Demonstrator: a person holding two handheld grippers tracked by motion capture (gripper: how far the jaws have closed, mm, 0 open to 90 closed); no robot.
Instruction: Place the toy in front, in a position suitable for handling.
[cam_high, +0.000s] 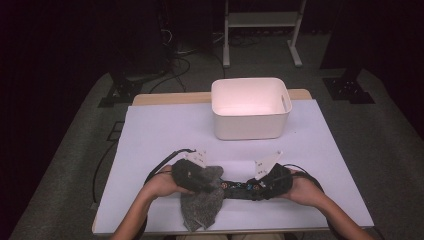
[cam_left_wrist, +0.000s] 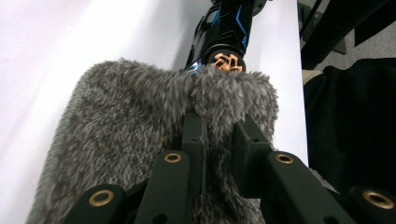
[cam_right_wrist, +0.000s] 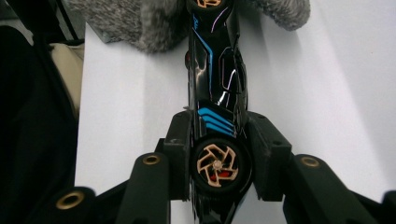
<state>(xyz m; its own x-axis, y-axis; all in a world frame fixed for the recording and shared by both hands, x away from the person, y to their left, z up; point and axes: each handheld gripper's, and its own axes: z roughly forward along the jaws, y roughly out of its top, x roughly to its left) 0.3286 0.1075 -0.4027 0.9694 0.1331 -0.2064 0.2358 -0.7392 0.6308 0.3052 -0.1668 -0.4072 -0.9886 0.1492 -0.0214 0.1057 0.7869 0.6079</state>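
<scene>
A black toy car (cam_right_wrist: 217, 79) with blue stripes and gold wheels lies on its side near the table's front edge. My right gripper (cam_right_wrist: 218, 123) is shut on one end of it, a pad against each side by the wheel. My left gripper (cam_left_wrist: 219, 126) is shut on a fold of grey fuzzy cloth (cam_left_wrist: 121, 126), which touches the car's far end (cam_left_wrist: 224, 28). In the high view the cloth (cam_high: 202, 205) hangs from the left gripper (cam_high: 210, 182) down to the table edge. There the car (cam_high: 242, 189) spans the gap to the right gripper (cam_high: 256, 187).
A white plastic bin (cam_high: 250, 107) stands at the back middle of the white table (cam_high: 165, 130). Cables trail from both grippers. Dark stands and a white frame are on the floor beyond the table.
</scene>
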